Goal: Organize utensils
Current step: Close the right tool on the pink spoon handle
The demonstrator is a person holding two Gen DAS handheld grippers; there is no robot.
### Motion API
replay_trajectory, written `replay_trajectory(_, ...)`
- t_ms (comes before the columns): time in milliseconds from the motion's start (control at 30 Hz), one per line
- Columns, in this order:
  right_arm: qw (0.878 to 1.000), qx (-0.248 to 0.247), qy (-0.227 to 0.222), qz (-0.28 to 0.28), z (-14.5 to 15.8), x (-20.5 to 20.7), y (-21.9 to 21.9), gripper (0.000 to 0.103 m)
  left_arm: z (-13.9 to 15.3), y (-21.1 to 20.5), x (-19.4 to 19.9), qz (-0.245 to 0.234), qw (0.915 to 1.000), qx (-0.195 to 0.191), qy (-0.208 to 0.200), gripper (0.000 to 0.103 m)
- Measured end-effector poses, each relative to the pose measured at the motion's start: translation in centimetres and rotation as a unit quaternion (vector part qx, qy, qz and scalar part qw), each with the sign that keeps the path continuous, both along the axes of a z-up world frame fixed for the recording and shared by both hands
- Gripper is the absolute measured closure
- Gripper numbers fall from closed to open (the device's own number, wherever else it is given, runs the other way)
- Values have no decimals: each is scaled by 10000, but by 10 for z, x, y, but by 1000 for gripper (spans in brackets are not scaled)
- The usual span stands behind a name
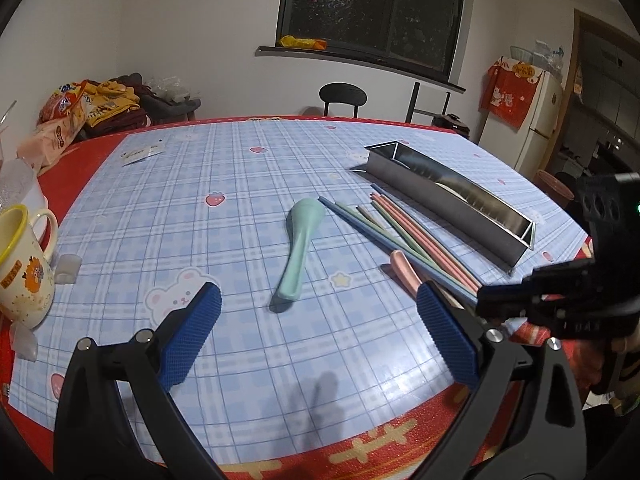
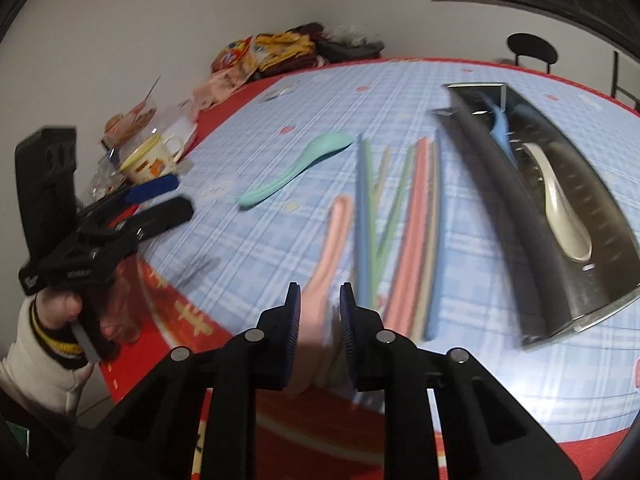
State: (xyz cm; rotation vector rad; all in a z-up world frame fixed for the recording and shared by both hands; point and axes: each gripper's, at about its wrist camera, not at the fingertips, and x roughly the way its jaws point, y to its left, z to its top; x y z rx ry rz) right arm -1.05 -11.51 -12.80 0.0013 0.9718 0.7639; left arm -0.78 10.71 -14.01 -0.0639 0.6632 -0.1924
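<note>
**Pink spoon between the right gripper's pads**

The pink spoon lies on the blue checked tablecloth, its near end running in between the blue pads of the right gripper — the pads are close together on either side of it, though motion blur hides whether they actually press it. Just beside it fan the coloured chopsticks, and beyond them stands the long steel tray, holding a white spoon and a blue spoon. A mint-green spoon lies apart from the rest, mid-table. The left gripper hovers with its fingers spread wide, holding nothing. A yellow-rimmed mug sits at the table's left edge.
</note>
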Motion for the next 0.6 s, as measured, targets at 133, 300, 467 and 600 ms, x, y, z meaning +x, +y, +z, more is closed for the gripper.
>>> replay_trajectory(133,9997,49,236,47,-4,-8,2,82,-4,-4,-4,-141,9999,1,43,7)
replay_trajectory(300,9994,-8,345,-2,-11,-14,3,74,-8,-11,-7,-292,9995,30,78,7)
replay_trajectory(467,9990,-4,436,-10,-15,-12,8,70,-12,-6,-7,-275,9995,-111,93,7)
replay_trajectory(600,9992,-65,406,3,-16,-11,15,69,-13,-4,-9,-268,9994,-210,115,7)
